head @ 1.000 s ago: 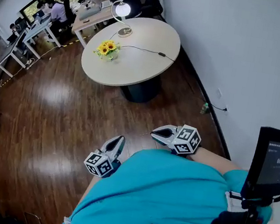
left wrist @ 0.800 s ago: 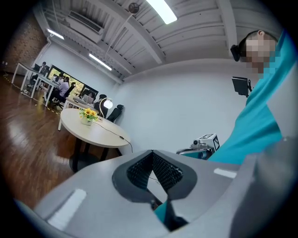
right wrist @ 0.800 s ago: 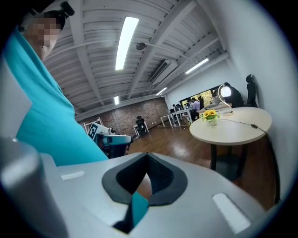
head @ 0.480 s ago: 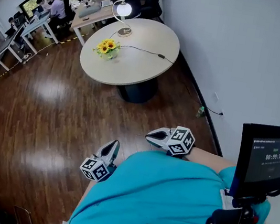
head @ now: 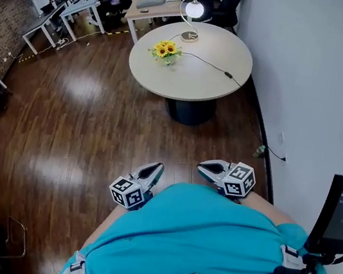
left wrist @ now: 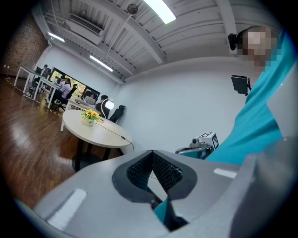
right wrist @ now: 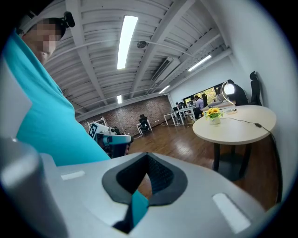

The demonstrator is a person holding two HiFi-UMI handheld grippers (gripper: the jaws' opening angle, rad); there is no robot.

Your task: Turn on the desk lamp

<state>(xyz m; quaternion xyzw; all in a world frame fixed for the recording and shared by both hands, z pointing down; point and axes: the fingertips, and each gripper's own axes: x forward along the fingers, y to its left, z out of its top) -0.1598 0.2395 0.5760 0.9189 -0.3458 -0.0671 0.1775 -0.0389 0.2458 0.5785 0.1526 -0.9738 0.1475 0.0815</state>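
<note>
Wood floor: open stretch between person and table.
Round table: well ahead.
Left gripper, right gripper: at waist, jaws closed together, nothing held.
Desk lamp: table's far edge, head glowing.
Sunflower pot: near lamp.
Cable: across tabletop.

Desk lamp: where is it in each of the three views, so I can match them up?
Head view: the desk lamp stands top centre, at the far edge of the round table.
Left gripper view: desk lamp left of centre, lit, just behind the sunflowers.
Right gripper view: desk lamp at the right, above mid-height.
Shared landmark: the sunflowers on the table beside it.
</note>
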